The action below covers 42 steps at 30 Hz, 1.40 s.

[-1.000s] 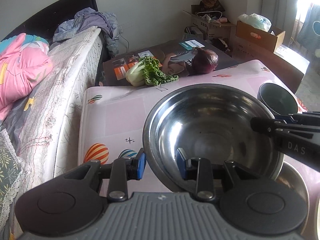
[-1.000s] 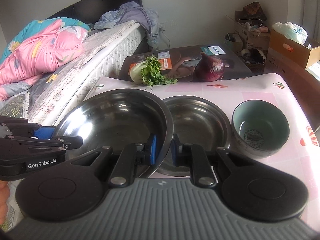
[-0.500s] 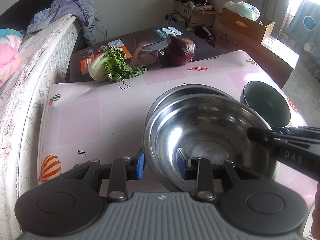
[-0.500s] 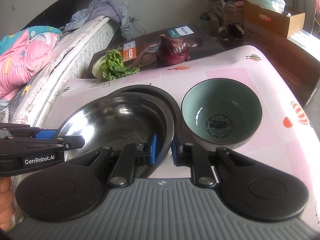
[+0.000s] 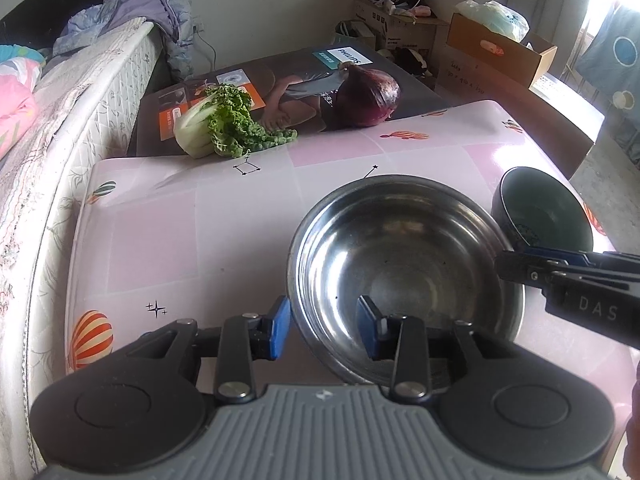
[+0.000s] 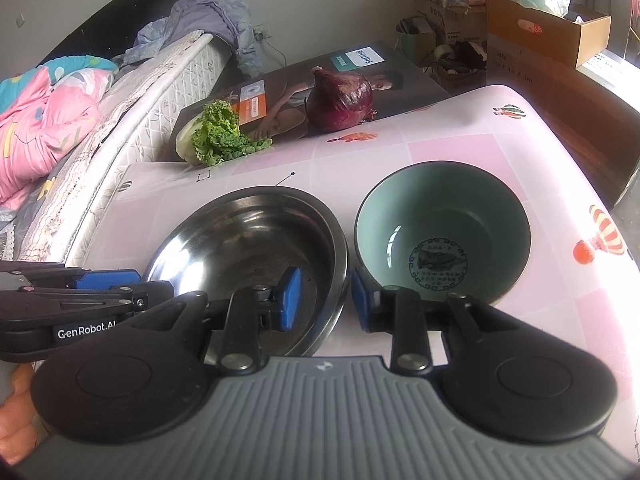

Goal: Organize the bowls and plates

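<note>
Your right claw (image 6: 320, 294) straddles the steel bowl's (image 6: 248, 236) right rim, jaws opening off it; the left claw (image 5: 322, 326) likewise. The green bowl (image 6: 442, 224) sits just right on the surface.

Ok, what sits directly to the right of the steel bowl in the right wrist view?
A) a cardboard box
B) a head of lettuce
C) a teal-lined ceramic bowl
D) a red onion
C: the teal-lined ceramic bowl stands just right of the steel bowl on the pink table; the red onion lies further back.
</note>
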Each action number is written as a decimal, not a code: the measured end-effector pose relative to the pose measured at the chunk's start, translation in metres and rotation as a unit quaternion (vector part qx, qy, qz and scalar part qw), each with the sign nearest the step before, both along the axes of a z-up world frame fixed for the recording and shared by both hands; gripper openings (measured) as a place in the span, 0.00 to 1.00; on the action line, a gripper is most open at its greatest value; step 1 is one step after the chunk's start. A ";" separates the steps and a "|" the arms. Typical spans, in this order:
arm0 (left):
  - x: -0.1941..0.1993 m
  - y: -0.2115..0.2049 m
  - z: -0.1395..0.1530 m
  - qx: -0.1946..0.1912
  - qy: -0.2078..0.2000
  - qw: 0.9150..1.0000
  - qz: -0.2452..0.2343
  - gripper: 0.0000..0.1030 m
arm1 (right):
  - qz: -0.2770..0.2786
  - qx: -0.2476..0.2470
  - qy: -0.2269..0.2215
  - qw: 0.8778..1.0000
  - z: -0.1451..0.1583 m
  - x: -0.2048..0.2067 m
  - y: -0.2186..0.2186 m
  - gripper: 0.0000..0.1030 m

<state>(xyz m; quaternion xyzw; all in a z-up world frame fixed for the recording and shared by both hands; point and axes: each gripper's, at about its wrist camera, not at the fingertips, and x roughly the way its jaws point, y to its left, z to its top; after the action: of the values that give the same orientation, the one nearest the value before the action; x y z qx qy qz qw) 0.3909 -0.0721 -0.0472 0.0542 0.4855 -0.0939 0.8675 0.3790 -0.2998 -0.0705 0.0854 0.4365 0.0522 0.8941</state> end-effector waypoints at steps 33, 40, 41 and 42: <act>-0.054 -0.049 0.065 0.024 -0.089 0.991 -0.099 0.76 | -0.014 0.001 -0.031 0.999 0.050 -0.086 -0.077 0.55; -0.037 -0.083 0.077 0.044 -0.139 0.979 -0.141 0.77 | -0.059 0.010 -0.026 0.998 0.048 -0.084 -0.108 0.55; -0.029 -0.090 0.076 0.039 -0.139 0.979 -0.145 0.77 | -0.067 0.014 -0.025 0.997 0.046 -0.081 -0.113 0.55; -0.020 -0.097 0.074 0.034 -0.132 0.980 -0.144 0.77 | -0.070 0.016 -0.026 0.997 0.044 -0.079 -0.116 0.55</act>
<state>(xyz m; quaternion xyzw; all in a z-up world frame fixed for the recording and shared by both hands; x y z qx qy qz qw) 0.3713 -0.1690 0.0269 0.1654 0.3566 -0.1930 0.8990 0.3000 -0.4157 -0.0263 0.1291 0.4049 -0.0015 0.9052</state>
